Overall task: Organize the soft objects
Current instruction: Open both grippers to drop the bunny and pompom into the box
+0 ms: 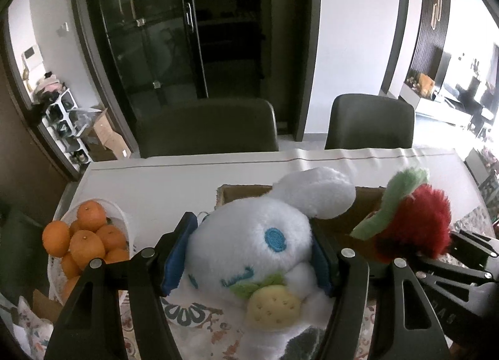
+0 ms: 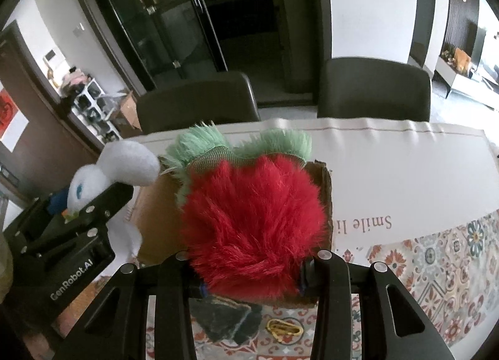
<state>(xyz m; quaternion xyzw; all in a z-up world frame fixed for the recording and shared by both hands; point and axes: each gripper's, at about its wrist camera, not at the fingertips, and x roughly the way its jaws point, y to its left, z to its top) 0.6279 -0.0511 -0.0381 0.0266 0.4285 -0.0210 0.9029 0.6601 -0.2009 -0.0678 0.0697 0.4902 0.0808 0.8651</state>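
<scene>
both grippers are loaded: the left gripper (image 1: 249, 254) has its blue pads (image 1: 176, 254) pressed into the sides of the white plush dog (image 1: 252, 244), and the right gripper (image 2: 252, 269) is closed on the base of the furry red strawberry plush (image 2: 252, 222). each toy's length runs forward and up from the jaws, over the open cardboard box (image 2: 156, 216) on the table (image 2: 389, 172). by my reading, the strawberry hangs more squarely over the box, with the dog beside its left edge.
</scene>
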